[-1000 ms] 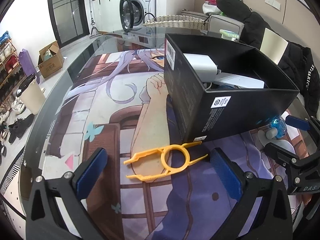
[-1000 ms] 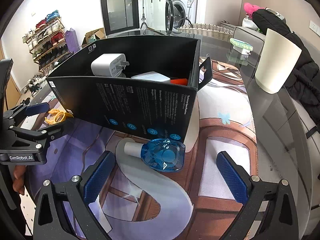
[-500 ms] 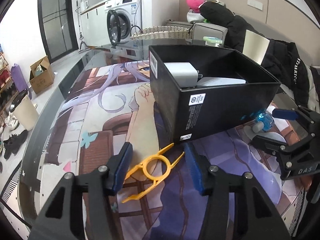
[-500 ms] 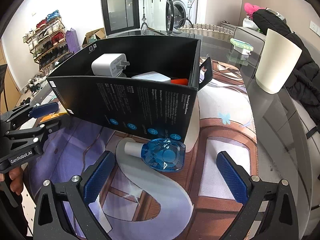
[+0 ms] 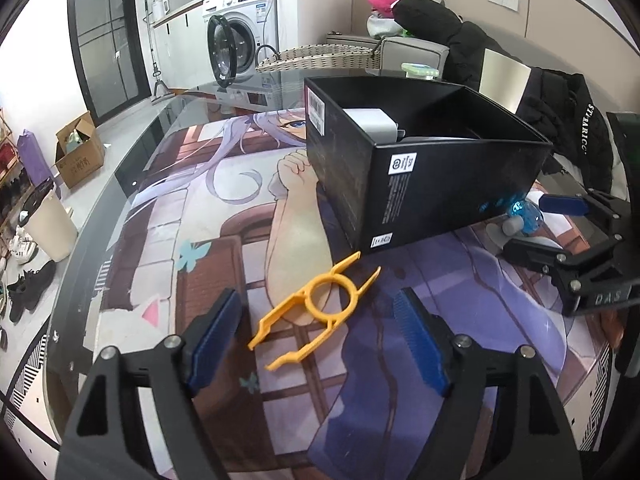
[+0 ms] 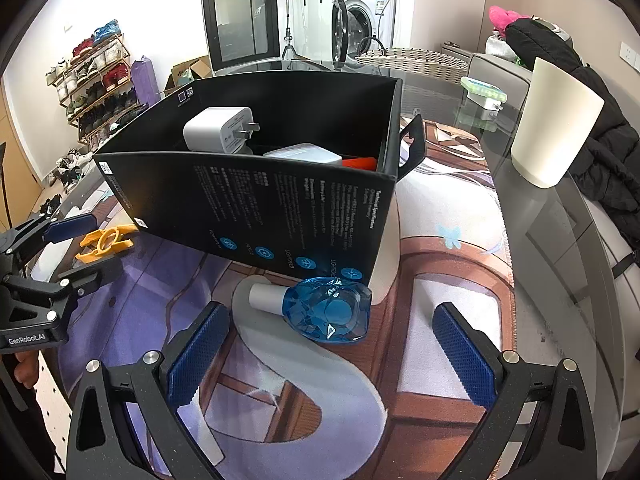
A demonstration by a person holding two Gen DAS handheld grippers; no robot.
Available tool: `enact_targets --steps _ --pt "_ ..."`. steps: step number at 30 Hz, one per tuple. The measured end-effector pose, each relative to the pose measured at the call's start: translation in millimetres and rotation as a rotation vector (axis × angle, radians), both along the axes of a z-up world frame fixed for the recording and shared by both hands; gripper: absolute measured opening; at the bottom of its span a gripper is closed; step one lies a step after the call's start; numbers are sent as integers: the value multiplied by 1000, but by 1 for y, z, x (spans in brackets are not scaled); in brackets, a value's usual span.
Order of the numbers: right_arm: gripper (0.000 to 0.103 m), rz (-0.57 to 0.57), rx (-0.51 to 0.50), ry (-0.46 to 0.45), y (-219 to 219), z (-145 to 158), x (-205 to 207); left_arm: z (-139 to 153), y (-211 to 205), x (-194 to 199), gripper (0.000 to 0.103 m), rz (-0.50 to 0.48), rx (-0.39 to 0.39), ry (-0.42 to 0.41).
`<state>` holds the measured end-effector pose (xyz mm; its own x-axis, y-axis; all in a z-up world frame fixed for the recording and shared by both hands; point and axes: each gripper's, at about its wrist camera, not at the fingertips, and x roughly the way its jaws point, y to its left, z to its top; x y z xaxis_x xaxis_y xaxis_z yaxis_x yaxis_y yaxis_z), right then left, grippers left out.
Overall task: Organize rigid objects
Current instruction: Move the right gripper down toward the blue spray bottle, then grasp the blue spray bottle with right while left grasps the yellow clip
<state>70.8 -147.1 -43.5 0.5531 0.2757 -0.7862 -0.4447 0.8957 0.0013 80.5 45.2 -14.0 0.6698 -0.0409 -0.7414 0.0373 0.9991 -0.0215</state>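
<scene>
The left gripper [image 5: 318, 336] had narrowed around the yellow plastic clip [image 5: 316, 310] half a second ago; now its blue pads stand apart again, wider than then though less than a second ago, and the clip lies flat between them, untouched, its far prongs just short of the black box [image 5: 420, 184] at centre frame; the grasp looks unmade, so closing on the clip is probably still to do. The right gripper [image 6: 332, 354] has held its place, jaws wide, holding nothing; the blue faceted bottle [image 6: 326, 310] lies on its side between them at lower centre, touching or nearly touching the box wall. Inside the box sit a white charger plug [image 6: 218, 130] and a white flat pack [image 6: 306, 154], so sorting is partly done. The surface is a glass table [image 5: 132, 168] with an anime-print mat [image 5: 248, 208]; a cream cup [image 6: 554, 124] stands at the right; a washing machine [image 5: 240, 28] fills the upper centre, and a shoe rack [image 6: 94, 76] the upper left.
</scene>
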Motion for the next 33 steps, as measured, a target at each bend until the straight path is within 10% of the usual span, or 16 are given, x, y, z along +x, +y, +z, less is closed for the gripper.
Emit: enact_targets --steps 7,13,29,33 --pt "102 0 0 0 0 0 0 3 -8 -6 41 -89 -4 -26" --pt "102 1 0 0 1 0 -1 6 -18 -13 34 -139 13 -26" --pt "86 59 18 -25 8 5 -8 8 -22 -15 29 -171 2 -16" --pt "61 73 39 -52 6 6 -11 6 -22 -10 56 -147 10 -7"
